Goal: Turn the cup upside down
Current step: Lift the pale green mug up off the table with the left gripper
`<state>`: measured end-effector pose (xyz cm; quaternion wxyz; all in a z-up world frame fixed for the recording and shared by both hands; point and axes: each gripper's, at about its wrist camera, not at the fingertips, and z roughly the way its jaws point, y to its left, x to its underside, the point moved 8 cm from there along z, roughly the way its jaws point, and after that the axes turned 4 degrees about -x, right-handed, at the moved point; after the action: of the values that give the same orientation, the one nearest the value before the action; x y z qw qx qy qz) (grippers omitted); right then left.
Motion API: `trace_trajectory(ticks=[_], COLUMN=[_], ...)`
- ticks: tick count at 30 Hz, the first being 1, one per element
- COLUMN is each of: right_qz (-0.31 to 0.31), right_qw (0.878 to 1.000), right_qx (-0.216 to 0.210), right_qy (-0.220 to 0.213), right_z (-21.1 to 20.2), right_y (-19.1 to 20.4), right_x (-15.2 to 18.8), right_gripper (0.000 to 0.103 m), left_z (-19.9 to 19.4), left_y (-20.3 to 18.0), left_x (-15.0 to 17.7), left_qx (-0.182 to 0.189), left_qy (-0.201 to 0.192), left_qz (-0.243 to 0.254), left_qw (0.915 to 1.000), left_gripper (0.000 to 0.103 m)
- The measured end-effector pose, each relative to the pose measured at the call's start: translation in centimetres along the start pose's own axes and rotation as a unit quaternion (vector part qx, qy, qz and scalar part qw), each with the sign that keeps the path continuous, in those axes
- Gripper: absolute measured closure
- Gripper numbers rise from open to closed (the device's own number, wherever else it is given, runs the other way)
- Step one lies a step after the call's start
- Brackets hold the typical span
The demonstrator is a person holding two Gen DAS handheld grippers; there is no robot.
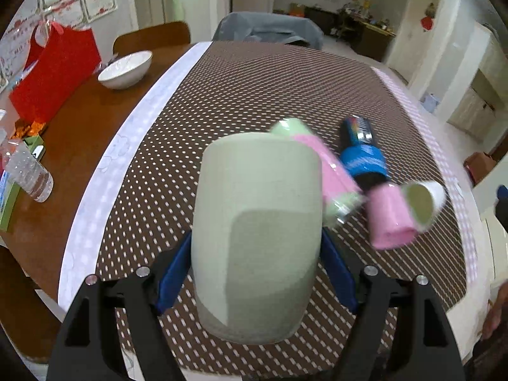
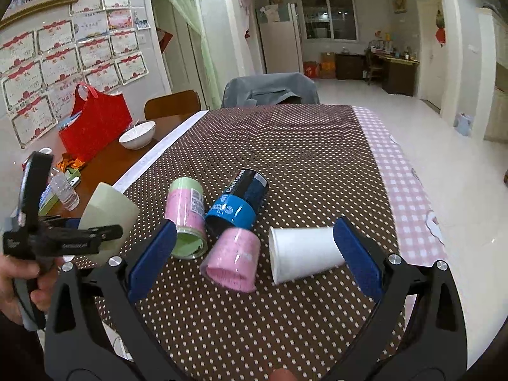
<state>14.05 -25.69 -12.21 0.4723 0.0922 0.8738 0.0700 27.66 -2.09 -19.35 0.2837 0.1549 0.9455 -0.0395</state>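
My left gripper (image 1: 255,254) is shut on a pale green cup (image 1: 254,238) and holds it above the dotted brown tablecloth (image 1: 254,95). The closed base points away from the camera. The cup also shows in the right wrist view (image 2: 108,212), tilted, clamped in the left gripper (image 2: 95,235). My right gripper (image 2: 254,254) is open and empty, low over the cloth. A white paper cup (image 2: 301,254) lies on its side just inside its right finger (image 2: 355,254).
A pink and green can (image 2: 187,219), a blue and black can (image 2: 238,203) and a pink roll (image 2: 233,258) lie on the cloth. A white bowl (image 1: 125,70), a red bag (image 1: 57,73) and a water bottle (image 1: 28,171) stand on the wooden table to the left.
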Motion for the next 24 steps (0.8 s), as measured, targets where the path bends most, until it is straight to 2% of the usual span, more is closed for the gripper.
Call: trace_trajectory(ticks=[6, 10, 16, 24], right_qz=[0.003, 0.012, 0.04, 0.053], right_qw=[1.0, 0.999, 0.998, 0.997], right_qx=[0.001, 0.007, 0.02, 0.027], right_qy=[-0.025, -0.038, -0.052, -0.054], right_z=[-3.7, -5.2, -6.8, -7.0], right_y=[-0.6, -1.7, -4.4, -5.9], right_x=[0.8, 0.9, 1.1, 1.5], right_gripper=[0.006, 0.006, 0.006, 0.006], left_z=[-4.0, -4.7, -3.7, -1.6], left_y=[-3.6, -6.4, -10.6, -13.8], left_x=[3.1, 4.6, 6.1, 7.4], left_qx=[0.016, 0.031, 0.053, 0.061], left_qy=[-0.026, -0.029, -0.011, 0.008], left_qz=[0.024, 0.038, 0.065, 0.086], left_qw=[0.9993, 0.9984, 0.9964, 0.9944], left_gripper=[0.027, 0.027, 0.027, 0.027])
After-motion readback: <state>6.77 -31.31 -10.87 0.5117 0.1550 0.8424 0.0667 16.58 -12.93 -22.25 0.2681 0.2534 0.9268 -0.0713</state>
